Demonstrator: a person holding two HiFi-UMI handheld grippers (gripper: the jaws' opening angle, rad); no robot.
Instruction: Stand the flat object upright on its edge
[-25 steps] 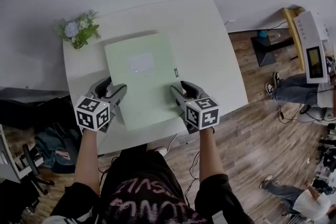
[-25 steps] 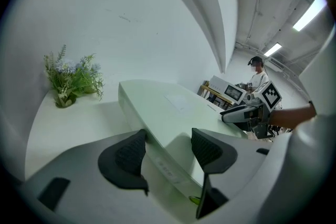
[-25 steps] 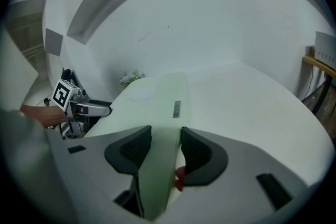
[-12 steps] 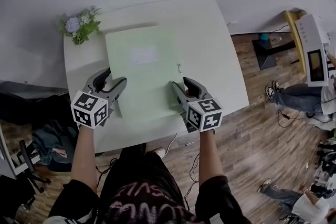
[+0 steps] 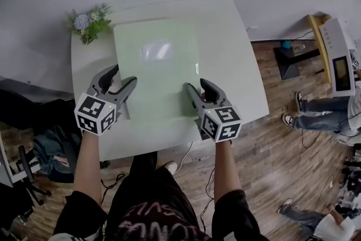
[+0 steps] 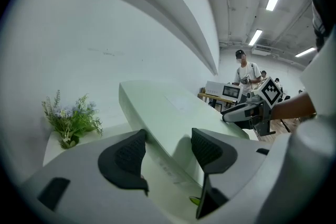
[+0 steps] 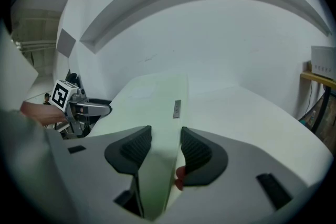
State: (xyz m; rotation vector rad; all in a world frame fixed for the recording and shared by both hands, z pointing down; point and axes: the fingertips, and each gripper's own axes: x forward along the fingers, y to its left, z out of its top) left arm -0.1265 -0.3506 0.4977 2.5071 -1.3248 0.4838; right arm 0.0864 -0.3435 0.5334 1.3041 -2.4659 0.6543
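**Both my tongs hold the flat green object by its long sides**

My left tongs (image 6: pixel 169 139) are closed on the left long side of the flat green object (image 5: pixel 161 82). One dark pad presses on its thick side edge and the other pad lies on its broad top face. The jaws stand rather wide, because the object fills the space between them.

My right tongs (image 7: pixel 165 136) are closed on the opposite long side in the same manner. The edge sits deep between the two ribbed pads, and both pads touch it. The marker cubes of the two tongs are turned up toward my head.

The object is between my two hands, over the white table (image 5: pixel 231 65). It is not upright: its broad face looks up toward me. It reaches from the tongs to the back part of the table, near the wall. I cannot tell whether its far edge touches the table top.

On the broad face there is a whitish rectangular label (image 5: pixel 157 51). A small grey strip (image 5: pixel 197 68) sits near the right edge, just beyond my right tongs.

A small bunch of flowers (image 5: pixel 88 22) stands at the back left corner of the table, just beside the far left corner of the object.
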